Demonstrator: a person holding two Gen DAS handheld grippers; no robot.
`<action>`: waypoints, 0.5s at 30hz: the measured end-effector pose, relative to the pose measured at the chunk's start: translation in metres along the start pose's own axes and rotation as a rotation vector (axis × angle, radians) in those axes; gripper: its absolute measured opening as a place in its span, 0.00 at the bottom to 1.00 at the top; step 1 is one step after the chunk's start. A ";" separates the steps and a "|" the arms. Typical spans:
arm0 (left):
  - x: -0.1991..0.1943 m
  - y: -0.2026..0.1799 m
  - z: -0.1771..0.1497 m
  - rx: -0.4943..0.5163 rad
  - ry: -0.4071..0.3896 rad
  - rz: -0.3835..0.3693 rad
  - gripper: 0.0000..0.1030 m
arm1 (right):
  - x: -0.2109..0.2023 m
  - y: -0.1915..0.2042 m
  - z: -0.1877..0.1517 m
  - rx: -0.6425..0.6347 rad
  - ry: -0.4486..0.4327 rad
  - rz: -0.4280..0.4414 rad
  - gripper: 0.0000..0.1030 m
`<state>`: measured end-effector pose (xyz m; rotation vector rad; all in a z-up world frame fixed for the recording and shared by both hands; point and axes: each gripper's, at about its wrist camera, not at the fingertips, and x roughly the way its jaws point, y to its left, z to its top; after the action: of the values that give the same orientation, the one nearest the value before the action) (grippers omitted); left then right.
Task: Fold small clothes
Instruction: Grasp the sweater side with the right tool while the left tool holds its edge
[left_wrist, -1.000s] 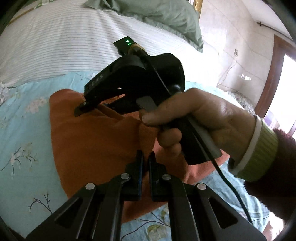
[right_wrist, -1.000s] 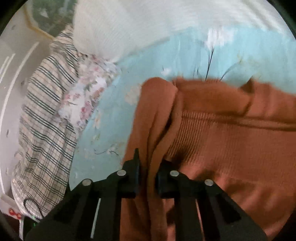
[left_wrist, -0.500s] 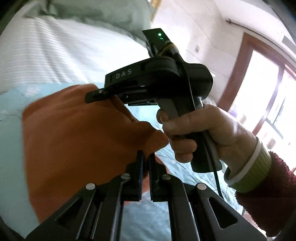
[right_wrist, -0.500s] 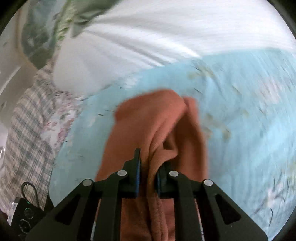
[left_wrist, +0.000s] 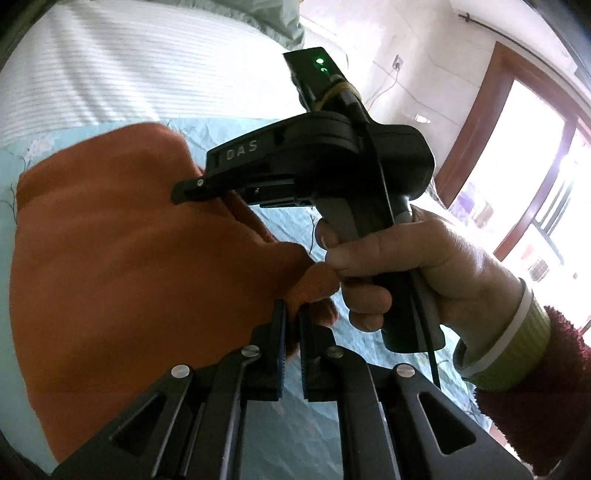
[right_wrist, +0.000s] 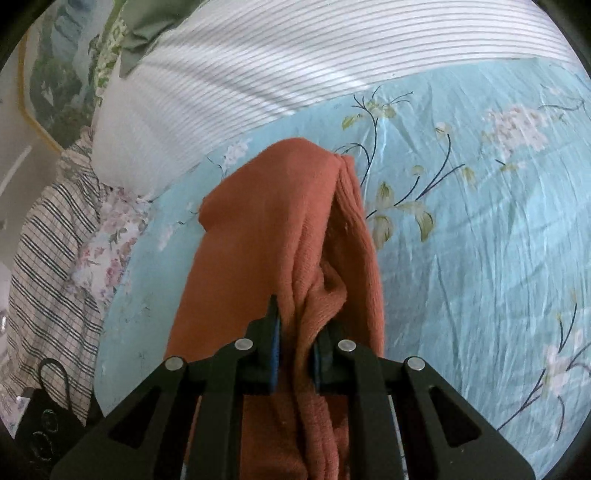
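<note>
Both grippers have a grip on the same orange knit garment (left_wrist: 122, 266), and it's lifted up off the bed rather than lying flat. The left gripper (left_wrist: 291, 325) has its jaws closed down narrow on a bunched corner of the fabric, with a bit of the cloth poking out past the tips. In the left wrist view the right gripper (left_wrist: 192, 190) shows from the side, gripped by the person's right hand (left_wrist: 406, 266), its jaws pinched on the top edge of the garment a little further along. A green light glows on the unit on top of it.

From the right wrist view, the right gripper (right_wrist: 295, 332) has a thick fold of the orange cloth (right_wrist: 288, 229) clamped between its jaws, and the rest hangs away in long vertical folds, doubled over on itself. Below it is the light blue floral bedsheet (right_wrist: 480, 229), with a white striped duvet (right_wrist: 295, 62) further back, and a plaid cloth (right_wrist: 48, 258) next to a small flowery fabric (right_wrist: 107, 254) off to the left. A window with a brown frame (left_wrist: 491, 122) is bright in the left wrist view.
</note>
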<state>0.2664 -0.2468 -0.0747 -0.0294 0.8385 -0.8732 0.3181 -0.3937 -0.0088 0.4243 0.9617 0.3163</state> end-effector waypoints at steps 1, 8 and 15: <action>-0.002 0.000 -0.001 -0.003 0.002 -0.003 0.07 | -0.005 0.006 0.000 -0.021 -0.029 0.021 0.14; -0.038 0.008 -0.006 -0.076 -0.019 0.001 0.29 | -0.004 0.015 0.003 -0.051 0.004 -0.090 0.27; -0.085 0.085 -0.004 -0.278 -0.109 0.122 0.62 | -0.032 -0.005 -0.011 0.040 -0.104 -0.118 0.76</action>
<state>0.2904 -0.1310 -0.0526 -0.2643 0.8454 -0.6298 0.2916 -0.4098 0.0062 0.4146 0.8880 0.1662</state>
